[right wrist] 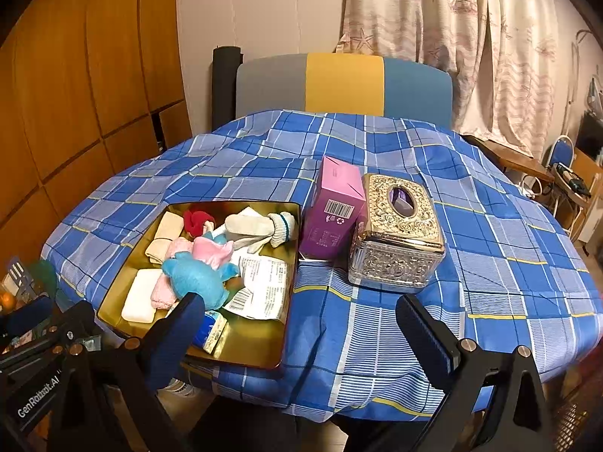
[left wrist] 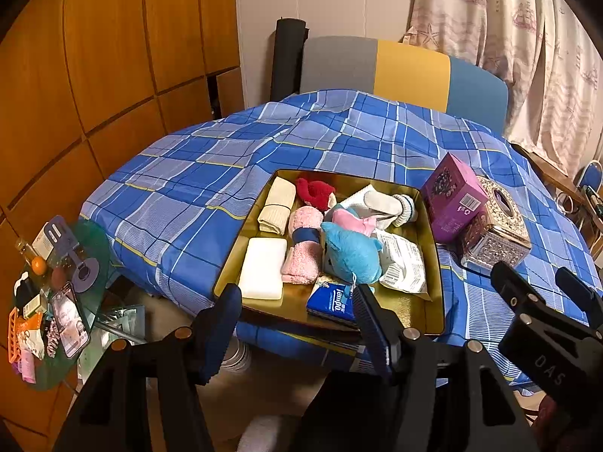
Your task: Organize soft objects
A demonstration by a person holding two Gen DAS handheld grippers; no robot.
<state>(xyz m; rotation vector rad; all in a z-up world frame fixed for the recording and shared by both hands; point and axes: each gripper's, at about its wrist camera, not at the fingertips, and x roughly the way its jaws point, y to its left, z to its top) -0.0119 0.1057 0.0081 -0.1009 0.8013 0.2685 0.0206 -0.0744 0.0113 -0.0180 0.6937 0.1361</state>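
Gold-coloured tin tray (left wrist: pixel 433 260) sits at the near edge of the plaid-covered table (left wrist: pixel 196 173), crowded with soft things: a blue plush toy (left wrist: pixel 348 250) in the middle, a pink rolled towel (left wrist: pixel 305 248) touching it at its nine o'clock, a white sponge (left wrist: pixel 263 268) further toward nine, a cream folded cloth (left wrist: pixel 278 205) at eleven, a red plush piece (left wrist: pixel 314 192) at twelve, and grey-white gloves (left wrist: pixel 388 205) at one o'clock.

The tray appears to overhang the table's near edge, though the fisheye makes that hard to judge; a downward push on its near rim could tip it. A crinkly white packet (left wrist: pixel 405 263) and a blue tissue pack (left wrist: pixel 333 301) lie partly under the plush toy, so a careless pinch could drag them along, or a shallow grip on the fur could slip.

Left gripper (left wrist: pixel 297 301) hovers with its jaws spread wide and empty, just short of the tray's near rim; the plush toy lies at twelve o'clock from it, near but apart. Right gripper (right wrist: pixel 301 314) is likewise spread and empty, with the tray (right wrist: pixel 290 271) at its ten o'clock and a purple box (right wrist: pixel 331 226) and ornate tissue box (right wrist: pixel 395 241) toward twelve.
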